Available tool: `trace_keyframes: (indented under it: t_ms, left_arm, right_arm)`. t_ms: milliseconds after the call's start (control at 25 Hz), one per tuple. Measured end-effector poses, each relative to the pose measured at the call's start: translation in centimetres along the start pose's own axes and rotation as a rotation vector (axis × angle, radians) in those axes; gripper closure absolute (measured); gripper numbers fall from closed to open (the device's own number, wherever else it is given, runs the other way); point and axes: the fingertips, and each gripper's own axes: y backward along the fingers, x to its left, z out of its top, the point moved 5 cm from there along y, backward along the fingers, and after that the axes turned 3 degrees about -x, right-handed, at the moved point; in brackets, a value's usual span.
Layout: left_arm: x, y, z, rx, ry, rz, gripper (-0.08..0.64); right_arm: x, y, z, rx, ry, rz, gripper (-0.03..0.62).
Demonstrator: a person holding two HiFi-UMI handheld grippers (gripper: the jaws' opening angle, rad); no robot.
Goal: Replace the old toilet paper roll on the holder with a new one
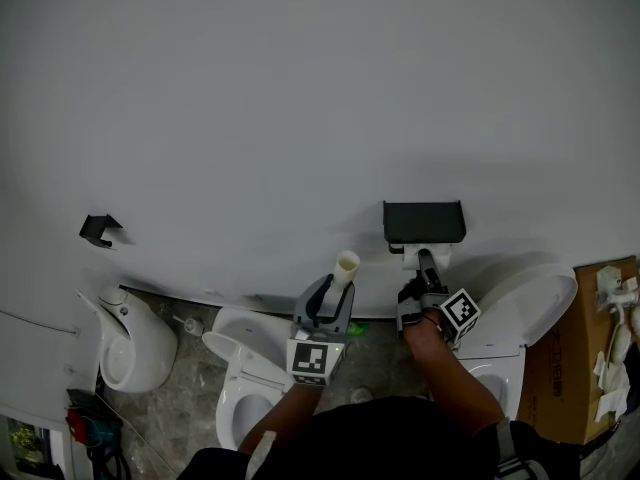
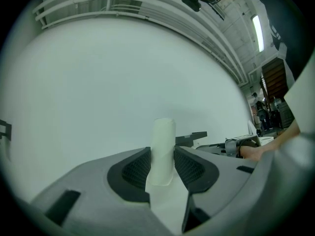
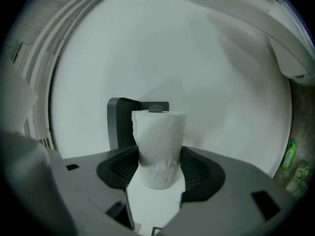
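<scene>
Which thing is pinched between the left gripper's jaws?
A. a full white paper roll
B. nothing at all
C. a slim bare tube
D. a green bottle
C: the left gripper view shows the left gripper clamped on a slim bare tube, while the full paper roll is in the right gripper.

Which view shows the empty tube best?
Left gripper view: the empty tube stands large and centred, pinched in the left tongs. Head view shows it small, poking out of those tongs. Right gripper view misses it, showing a paper roll instead.
</scene>
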Motion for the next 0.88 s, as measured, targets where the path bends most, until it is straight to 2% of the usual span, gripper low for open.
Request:
trace_keyframes:
  t_ms: [240,640,880]
  left_arm:
    - [0.8,0.9,-0.2,-0.003,-0.006,-0.023,0.413]
    - [0.6,1.9,-0.5,-0.002,0.006,-0.067,0.413]
    - [0.3,2.3,-1.6,0.019,0.038,-0.077,0.413]
  right_arm:
    - [-1.0,1.0,-0.4,-0.048,-0.024,-0.005,0.336]
    - [-0.7,2.6,-0.1,-0.096,0.002,0.019,0.337]
    - [0.6,5.3,1.0,-0.035,0.219,0.034,0.331]
